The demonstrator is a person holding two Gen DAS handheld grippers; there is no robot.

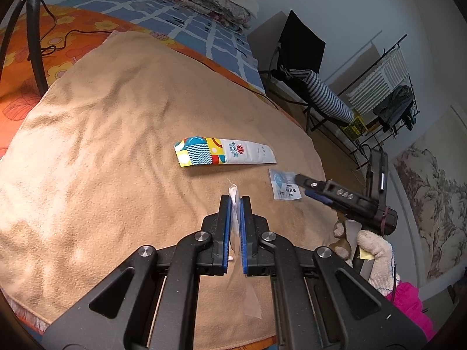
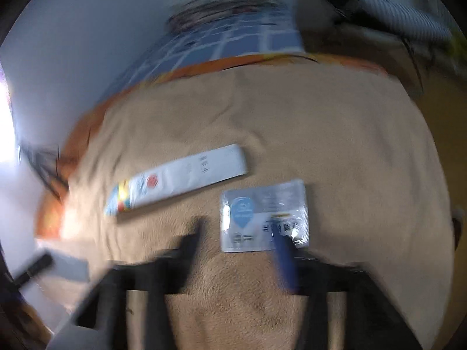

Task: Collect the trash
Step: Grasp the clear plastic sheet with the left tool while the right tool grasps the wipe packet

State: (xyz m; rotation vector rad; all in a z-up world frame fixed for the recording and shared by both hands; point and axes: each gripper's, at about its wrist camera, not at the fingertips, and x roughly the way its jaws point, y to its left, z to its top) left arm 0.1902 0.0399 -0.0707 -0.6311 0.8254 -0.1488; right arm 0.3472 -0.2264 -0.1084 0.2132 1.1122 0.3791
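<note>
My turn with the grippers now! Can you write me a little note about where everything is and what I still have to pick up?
Left gripper: shut on a clear plastic wrapper, held above the tan towel.
Right gripper: open, nothing held, over the small silver packet; one finger overlaps its near edge.
Long colourful wrapper: flat on the towel, just beyond the silver packet, untouched.
Done: the clear wrapper is picked up.
Left: grab the silver packet, then the long wrapper. No bin shows in either view, so find where the trash goes.
</note>
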